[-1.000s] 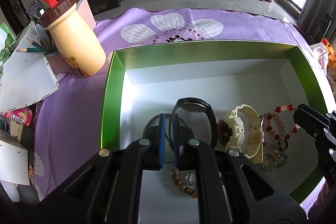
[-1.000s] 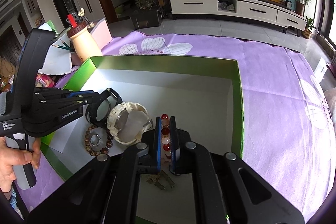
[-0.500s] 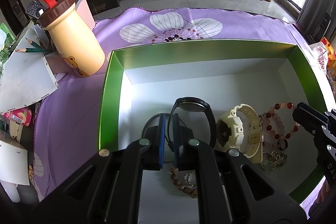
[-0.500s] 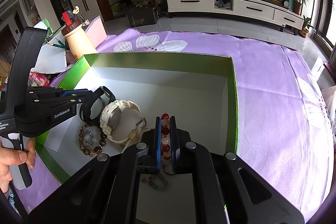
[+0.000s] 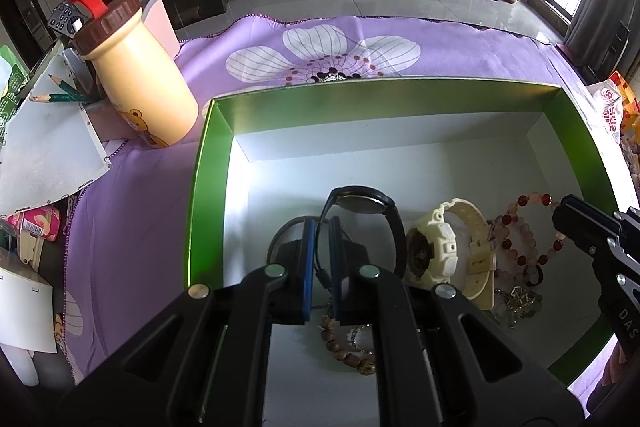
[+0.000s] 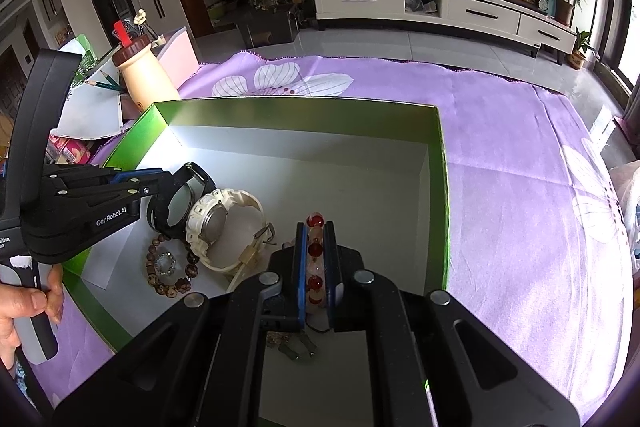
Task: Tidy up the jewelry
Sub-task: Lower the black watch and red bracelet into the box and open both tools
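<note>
Left gripper (image 5: 320, 259) is pinching the black watch (image 5: 362, 215) by its strap, fingers closed on the band, dial sitting just ahead of the tips. It is working low inside the green box (image 5: 204, 187), near the left wall. Off to its far left, outside the box, a cream bottle (image 5: 140, 83) is standing on the purple cloth (image 5: 132, 227). Directly under the fingers a brown bead bracelet (image 5: 344, 347) is lying on the white floor. Just right of the black watch, touching it in the right wrist view, the cream watch (image 5: 448, 251) is resting on its side. Further right, beside the cream watch, the red bracelet (image 5: 524, 235) is hanging from the right gripper (image 6: 315, 259), which is clamping it between pressed-together fingers, beads lining up along the gap. Below that gripper, a small metal trinket (image 6: 292, 345) is lying on the box floor; cannot tell what it is.
</note>
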Motion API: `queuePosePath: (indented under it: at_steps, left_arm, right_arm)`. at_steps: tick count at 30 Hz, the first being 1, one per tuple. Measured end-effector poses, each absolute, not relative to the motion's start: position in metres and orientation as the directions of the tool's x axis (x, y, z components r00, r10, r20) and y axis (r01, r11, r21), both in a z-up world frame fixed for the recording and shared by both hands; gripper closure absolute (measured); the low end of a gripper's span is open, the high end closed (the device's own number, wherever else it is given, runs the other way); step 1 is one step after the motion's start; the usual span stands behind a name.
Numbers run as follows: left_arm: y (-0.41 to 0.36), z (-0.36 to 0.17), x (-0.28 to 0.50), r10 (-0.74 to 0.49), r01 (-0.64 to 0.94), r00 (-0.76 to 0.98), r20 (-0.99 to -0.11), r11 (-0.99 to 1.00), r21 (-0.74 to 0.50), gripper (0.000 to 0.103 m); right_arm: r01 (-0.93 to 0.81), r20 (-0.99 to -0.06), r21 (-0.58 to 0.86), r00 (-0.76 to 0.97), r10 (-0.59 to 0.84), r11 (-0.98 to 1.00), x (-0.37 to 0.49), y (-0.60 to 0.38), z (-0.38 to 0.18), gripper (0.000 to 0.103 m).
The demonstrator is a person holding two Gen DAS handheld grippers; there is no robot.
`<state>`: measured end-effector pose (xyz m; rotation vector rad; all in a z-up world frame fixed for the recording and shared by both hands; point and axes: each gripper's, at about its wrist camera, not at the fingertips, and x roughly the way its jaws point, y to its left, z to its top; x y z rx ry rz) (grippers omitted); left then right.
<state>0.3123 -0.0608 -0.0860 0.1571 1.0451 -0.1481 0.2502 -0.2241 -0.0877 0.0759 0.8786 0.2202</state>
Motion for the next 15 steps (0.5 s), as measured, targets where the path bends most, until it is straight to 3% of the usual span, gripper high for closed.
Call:
queuePosePath:
  at_steps: [12,15]
  left_arm:
    - [-0.0631,-0.0806,0.311,-0.041,0.202,0.504,-0.863,0.977,0.071,0.089]
    - [-0.0643,-0.0786,0.3098,-0.038,0.203,0.509,-0.86,0.976,0.077,0.079]
  right_arm:
    - [-0.152,-0.753,0.154,0.621,0.216,0.976,0.2485,-0.2276,-0.0861,0.095]
    - [-0.148,-0.753,0.154,0.622,0.213,0.977,0.2484,-0.2273,-0.0859,0.095]
